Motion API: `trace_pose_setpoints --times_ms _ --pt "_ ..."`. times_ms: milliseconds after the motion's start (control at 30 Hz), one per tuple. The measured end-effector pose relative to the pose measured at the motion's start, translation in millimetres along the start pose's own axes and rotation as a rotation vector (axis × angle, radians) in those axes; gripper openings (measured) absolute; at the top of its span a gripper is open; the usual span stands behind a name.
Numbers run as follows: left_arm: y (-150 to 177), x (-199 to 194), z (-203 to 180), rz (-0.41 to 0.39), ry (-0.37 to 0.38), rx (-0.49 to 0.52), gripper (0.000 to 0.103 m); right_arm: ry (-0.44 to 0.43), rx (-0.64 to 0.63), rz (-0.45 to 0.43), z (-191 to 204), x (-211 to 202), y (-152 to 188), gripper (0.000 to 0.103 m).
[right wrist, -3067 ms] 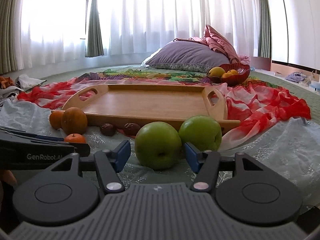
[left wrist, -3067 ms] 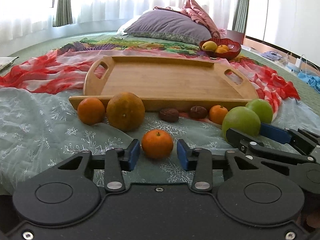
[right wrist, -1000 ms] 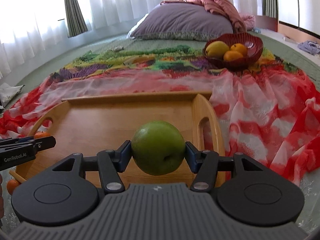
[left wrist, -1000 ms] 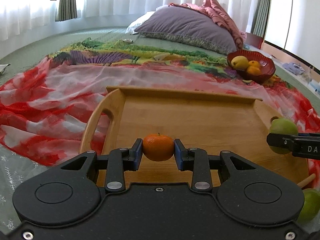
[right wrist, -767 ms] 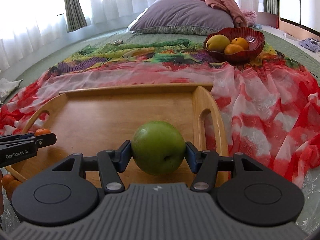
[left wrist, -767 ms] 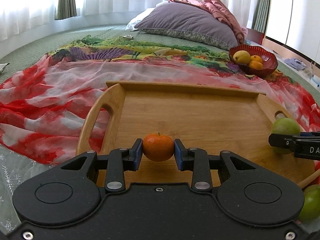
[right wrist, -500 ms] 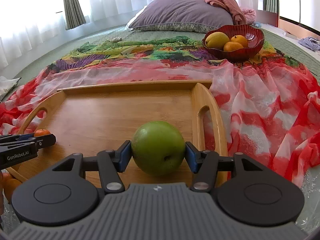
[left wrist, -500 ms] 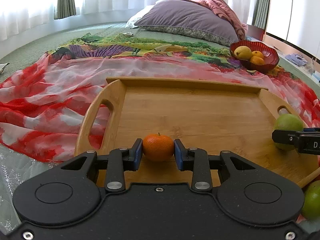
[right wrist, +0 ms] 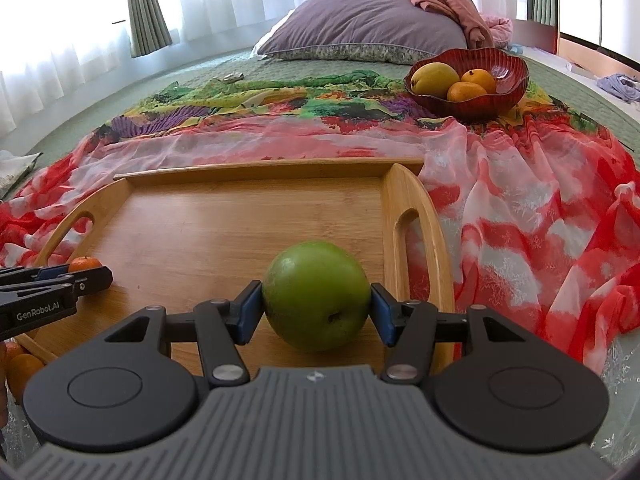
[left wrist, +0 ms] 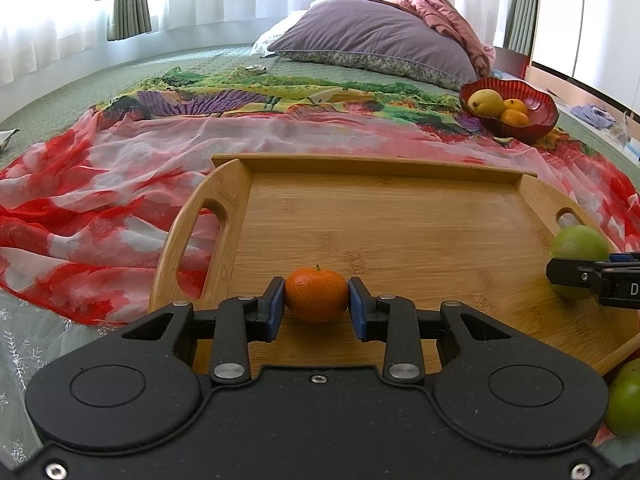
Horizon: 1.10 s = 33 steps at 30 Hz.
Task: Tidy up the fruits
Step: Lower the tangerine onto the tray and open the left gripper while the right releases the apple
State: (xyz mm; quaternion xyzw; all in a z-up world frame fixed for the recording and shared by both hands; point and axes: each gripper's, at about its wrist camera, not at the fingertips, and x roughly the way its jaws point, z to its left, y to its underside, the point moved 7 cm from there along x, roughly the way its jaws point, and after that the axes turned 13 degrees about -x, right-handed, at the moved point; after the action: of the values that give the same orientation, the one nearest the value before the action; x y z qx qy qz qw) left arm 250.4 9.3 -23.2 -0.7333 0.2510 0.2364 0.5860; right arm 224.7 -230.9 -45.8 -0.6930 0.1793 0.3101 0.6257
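My left gripper (left wrist: 316, 312) is shut on a small orange mandarin (left wrist: 316, 294), held low over the near left part of the wooden tray (left wrist: 400, 216). My right gripper (right wrist: 316, 316) is shut on a green apple (right wrist: 316, 294), low over the tray's (right wrist: 224, 216) near right part, beside its right handle. The apple also shows in the left wrist view (left wrist: 578, 246), and the mandarin in the right wrist view (right wrist: 84, 263). Whether either fruit touches the tray floor I cannot tell.
A second green apple (left wrist: 624, 398) lies off the tray at the near right. Oranges (right wrist: 22, 366) lie off the tray's near left corner. A red bowl (right wrist: 468, 76) with yellow and orange fruit stands behind on the colourful cloth. A purple pillow (left wrist: 372, 46) lies further back.
Both grippers lifted their fruit from the cloth in front of the tray and carried it over the tray. In the last second both have sunk lower toward the tray floor.
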Motion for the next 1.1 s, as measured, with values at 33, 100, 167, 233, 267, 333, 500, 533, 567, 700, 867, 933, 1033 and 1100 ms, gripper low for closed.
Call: trace_pose_setpoints --times_ms 33,100,167,233,267,333,500,533,567,700,867,933,1033,1100 --pt "0 0 0 0.002 0.003 -0.003 0.032 0.001 -0.001 0.001 1 0 0 0.061" --pt "0 0 1 0.009 0.006 -0.011 0.033 0.002 -0.004 0.002 1 -1 0 0.064" --pt "1 -1 3 0.011 0.007 -0.012 0.036 0.003 -0.009 -0.004 2 -3 0 0.066" --pt "2 -4 4 0.006 0.005 -0.010 0.041 0.012 -0.021 -0.016 2 -6 -1 0.073" --pt "2 -6 5 0.003 0.006 -0.009 0.043 0.017 -0.031 -0.024 3 -9 -2 0.074" --pt "2 -10 6 -0.004 0.010 -0.009 0.048 0.021 -0.044 -0.032 3 -13 -3 0.075" --pt "5 -28 8 -0.033 0.025 -0.004 0.064 0.034 -0.078 -0.060 3 -28 -2 0.085" --pt "5 -32 8 -0.040 0.028 -0.001 0.065 0.037 -0.086 -0.067 4 -31 -1 0.086" --pt "7 -37 8 -0.048 0.032 0.003 0.069 0.038 -0.091 -0.075 4 -35 0 0.088" --pt "14 -58 8 -0.085 0.047 0.021 0.078 0.029 -0.099 -0.107 4 -50 9 0.090" --pt "28 -81 9 -0.125 0.044 0.065 0.085 0.029 -0.114 -0.137 7 -67 24 0.092" --pt "34 -88 9 -0.136 0.045 0.075 0.086 0.030 -0.124 -0.147 9 -74 30 0.093" --pt "43 -100 10 -0.149 0.051 0.084 0.089 0.033 -0.144 -0.158 14 -83 39 0.094" --pt "48 -106 10 -0.154 0.058 0.086 0.090 0.039 -0.161 -0.167 16 -89 44 0.096"
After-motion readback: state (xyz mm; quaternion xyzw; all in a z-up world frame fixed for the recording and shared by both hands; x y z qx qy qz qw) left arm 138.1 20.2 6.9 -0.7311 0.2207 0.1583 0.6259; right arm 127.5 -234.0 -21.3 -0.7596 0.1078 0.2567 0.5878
